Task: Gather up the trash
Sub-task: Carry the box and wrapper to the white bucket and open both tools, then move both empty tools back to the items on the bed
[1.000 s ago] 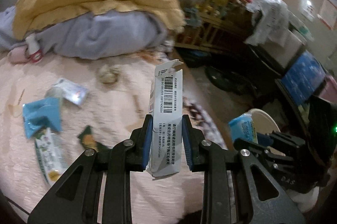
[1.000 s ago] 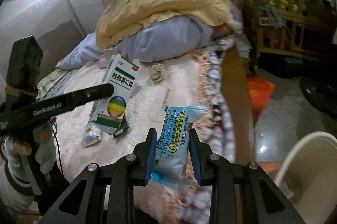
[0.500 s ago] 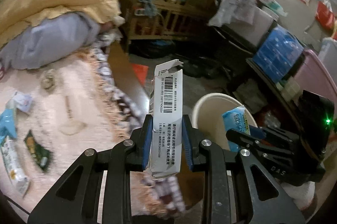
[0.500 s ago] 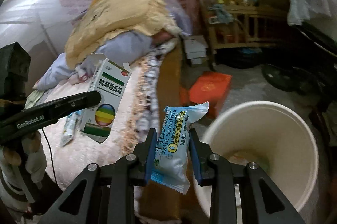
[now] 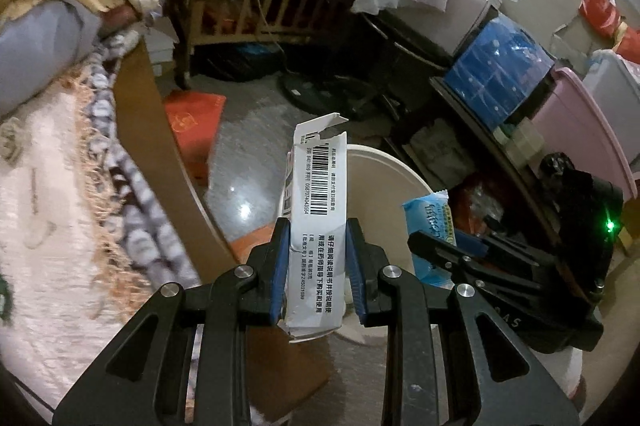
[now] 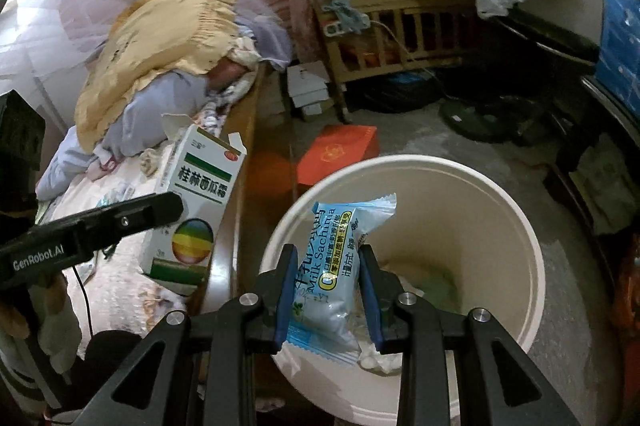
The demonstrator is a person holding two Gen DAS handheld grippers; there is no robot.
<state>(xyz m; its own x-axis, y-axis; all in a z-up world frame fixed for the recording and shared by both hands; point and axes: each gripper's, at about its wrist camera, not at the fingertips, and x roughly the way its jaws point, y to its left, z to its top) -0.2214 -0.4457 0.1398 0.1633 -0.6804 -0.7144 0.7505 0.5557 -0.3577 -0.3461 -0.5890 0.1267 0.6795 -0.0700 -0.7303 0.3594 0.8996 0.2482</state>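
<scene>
Bin (image 6: 532, 266) bottom hidden behind wrapper (image 6: 332, 266)

Your medicine box (image 5: 318, 226) shows a barcode over a partly readable digit string, "6870 7404 3354" as best you can tell, plus small Chinese print. Its front (image 6: 196, 201) reads 桂林西瓜霜. Your blue snack packet (image 6: 332, 274) reads "Milk Sachima". The left gripper's arm (image 6: 38, 258) is marked "GenRobot.AI".

You face a dim, cluttered room: a grey floor (image 6: 460, 141), a wooden crib (image 6: 400, 29) against the far wall, and a bed (image 5: 48, 226) with yellow bedding (image 6: 168, 37) on your left.
</scene>
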